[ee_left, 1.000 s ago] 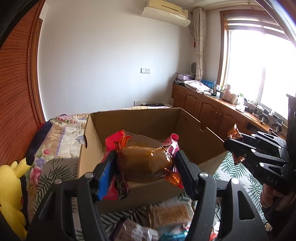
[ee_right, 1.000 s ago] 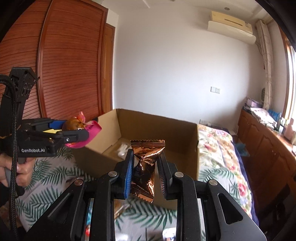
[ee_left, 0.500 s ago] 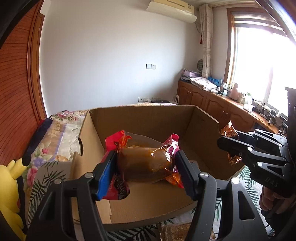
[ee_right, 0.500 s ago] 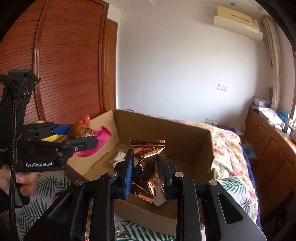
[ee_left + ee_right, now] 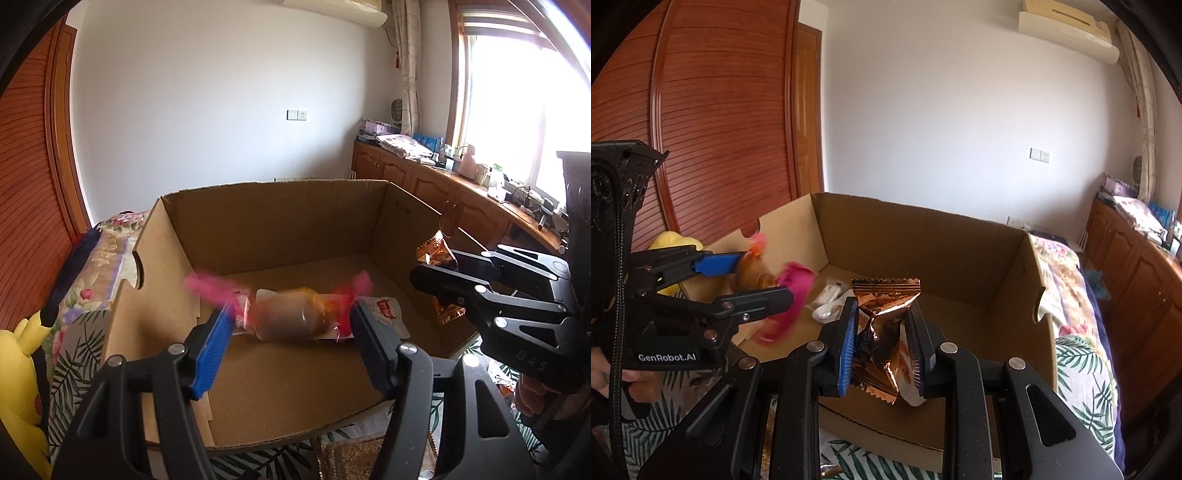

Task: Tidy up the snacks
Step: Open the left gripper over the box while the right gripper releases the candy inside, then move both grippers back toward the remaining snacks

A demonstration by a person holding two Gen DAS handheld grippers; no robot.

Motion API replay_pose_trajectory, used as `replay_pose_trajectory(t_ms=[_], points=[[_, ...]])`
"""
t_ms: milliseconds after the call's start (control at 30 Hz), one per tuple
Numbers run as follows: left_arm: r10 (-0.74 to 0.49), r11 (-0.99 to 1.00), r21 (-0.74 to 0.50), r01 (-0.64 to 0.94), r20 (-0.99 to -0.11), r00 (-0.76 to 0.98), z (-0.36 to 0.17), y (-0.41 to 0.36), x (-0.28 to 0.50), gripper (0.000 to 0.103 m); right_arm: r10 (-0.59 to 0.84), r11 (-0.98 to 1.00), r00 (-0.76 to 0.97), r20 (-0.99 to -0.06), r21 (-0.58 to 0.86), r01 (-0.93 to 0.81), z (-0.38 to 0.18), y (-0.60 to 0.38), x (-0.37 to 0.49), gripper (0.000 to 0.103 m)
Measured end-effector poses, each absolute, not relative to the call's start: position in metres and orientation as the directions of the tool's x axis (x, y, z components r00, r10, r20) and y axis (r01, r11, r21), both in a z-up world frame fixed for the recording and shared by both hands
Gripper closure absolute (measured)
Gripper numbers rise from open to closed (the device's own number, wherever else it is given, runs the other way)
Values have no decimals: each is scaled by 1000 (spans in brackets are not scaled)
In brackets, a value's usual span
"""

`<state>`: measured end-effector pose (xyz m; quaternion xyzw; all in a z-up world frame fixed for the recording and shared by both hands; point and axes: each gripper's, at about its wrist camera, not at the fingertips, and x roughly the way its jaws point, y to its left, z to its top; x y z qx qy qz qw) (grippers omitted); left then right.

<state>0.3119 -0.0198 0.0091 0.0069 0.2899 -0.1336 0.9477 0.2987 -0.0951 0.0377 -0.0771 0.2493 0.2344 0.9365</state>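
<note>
Nearest in the left wrist view, the left gripper (image 5: 291, 328) has its jaws spread wide, and the pink-ended snack packet (image 5: 284, 310) is blurred in the gap between them, over the floor of the cardboard box (image 5: 266, 229); whether either finger touches the wrapper cannot be told. In the right wrist view the same packet (image 5: 768, 280) shows as a pink and orange smear beside the blue pad of the left gripper (image 5: 753, 280), over the box's left part.

The right gripper (image 5: 881, 343) has its jaws closed snugly on a copper foil packet (image 5: 882, 325), which stands upright with its zigzag top edge above the fingers (the lower end is crumpled). It is held above the near edge of the box (image 5: 923, 236).

Farther in, a small white packet (image 5: 829, 299) lies on the box floor. Beyond the box a flowered bedspread (image 5: 1067, 295) runs along the right toward wooden cabinets (image 5: 1137, 269), and a yellow plush toy (image 5: 18, 373) sits at the left.
</note>
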Motion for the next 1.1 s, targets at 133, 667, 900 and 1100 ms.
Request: replay_pose_trajectory(t_ms=[133, 667, 900, 1100], points=[[-244, 965, -52, 259, -544, 803, 12, -22, 309, 39, 404, 876, 759, -511, -23, -481, 37, -93, 301, 78], [-229, 967, -32, 254, -548, 804, 11, -25, 308, 39, 413, 875, 751, -515, -4, -484, 33, -96, 298, 66], [-226, 968, -33, 248, -544, 808, 12, -23, 306, 38, 415, 878, 765, -492, -3, -478, 40, -99, 290, 62], [-238, 965, -30, 262, -524, 818, 22, -24, 287, 33, 411, 885, 789, -457, -8, -466, 56, -113, 261, 60]])
